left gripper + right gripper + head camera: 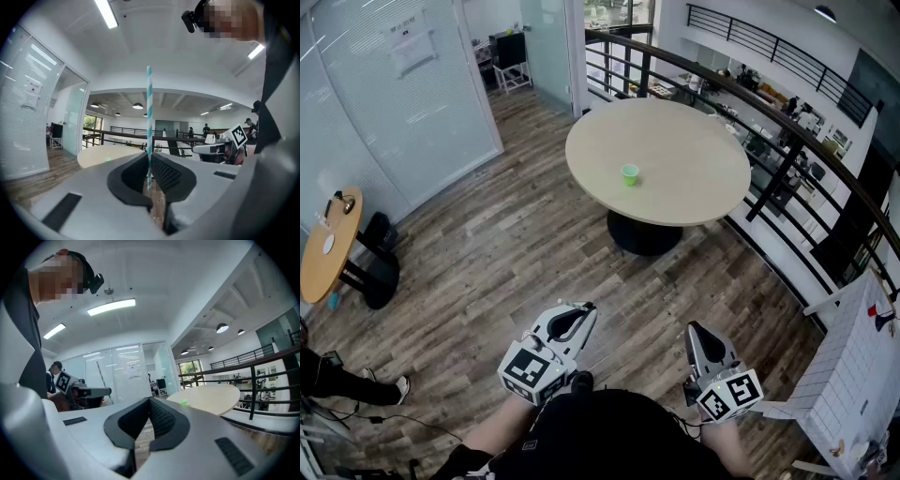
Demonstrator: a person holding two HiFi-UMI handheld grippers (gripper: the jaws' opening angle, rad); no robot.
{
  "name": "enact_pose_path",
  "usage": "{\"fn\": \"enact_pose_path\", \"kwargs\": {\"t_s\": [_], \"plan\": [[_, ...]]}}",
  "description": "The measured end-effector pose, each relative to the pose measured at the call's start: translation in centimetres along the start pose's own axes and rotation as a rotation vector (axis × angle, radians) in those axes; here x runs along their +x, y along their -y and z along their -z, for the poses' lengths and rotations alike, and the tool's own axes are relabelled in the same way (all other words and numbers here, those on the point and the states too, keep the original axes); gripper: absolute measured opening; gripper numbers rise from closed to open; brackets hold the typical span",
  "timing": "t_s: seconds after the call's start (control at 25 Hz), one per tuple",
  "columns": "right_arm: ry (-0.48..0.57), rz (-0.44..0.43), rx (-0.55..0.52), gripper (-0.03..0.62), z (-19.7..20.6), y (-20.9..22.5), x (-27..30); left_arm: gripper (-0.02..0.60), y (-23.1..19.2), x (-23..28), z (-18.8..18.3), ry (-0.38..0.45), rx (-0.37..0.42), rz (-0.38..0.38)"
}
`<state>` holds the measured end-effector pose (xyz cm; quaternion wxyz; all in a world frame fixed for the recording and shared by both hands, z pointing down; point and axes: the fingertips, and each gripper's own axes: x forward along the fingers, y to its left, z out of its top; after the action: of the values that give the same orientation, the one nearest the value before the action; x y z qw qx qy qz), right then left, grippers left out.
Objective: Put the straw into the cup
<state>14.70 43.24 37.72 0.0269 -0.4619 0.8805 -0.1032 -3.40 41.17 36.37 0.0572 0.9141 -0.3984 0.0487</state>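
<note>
A small green cup (630,174) stands upright near the middle of a round beige table (703,178), far ahead of both grippers; it also shows as a green speck (108,160) in the left gripper view and the cup (183,402) shows in the right gripper view. My left gripper (586,311) is held close to the body, shut on a teal-and-white striped straw (149,117) that stands upright between its jaws (149,158). My right gripper (694,330) is beside it, jaws together (149,400) with nothing in them.
A wooden floor (516,262) lies between me and the table. A black railing (787,131) curves behind the table. Glass walls (403,103) stand at the left, near a small orange table (328,244). A white gridded panel (853,375) is at the right.
</note>
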Motion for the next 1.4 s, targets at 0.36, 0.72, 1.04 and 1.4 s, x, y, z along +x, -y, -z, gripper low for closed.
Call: {"fn": "enact_pose_path", "kwargs": {"t_s": [0.36, 0.72, 1.04, 1.4], "plan": [[-0.009, 0.015, 0.019, 0.021, 0.5, -0.4, 1.5, 0.026, -1.6, -0.3, 0.1, -0.004, -0.010, 0.003], [0.006, 0.008, -0.007, 0.023, 0.9, -4.2, 7.0, 0.026, -7.6, -3.0, 0.8, -0.007, 0.025, -0.021], [-0.028, 0.053, -0.019, 0.023, 1.8, -6.9, 10.4, 0.026, -11.4, -3.7, 1.1, -0.006, 0.076, 0.047], [-0.063, 0.086, 0.022, 0.023, 2.8, -4.5, 13.1, 0.026, -14.0, -0.7, 1.4, -0.014, 0.013, 0.079]]}}
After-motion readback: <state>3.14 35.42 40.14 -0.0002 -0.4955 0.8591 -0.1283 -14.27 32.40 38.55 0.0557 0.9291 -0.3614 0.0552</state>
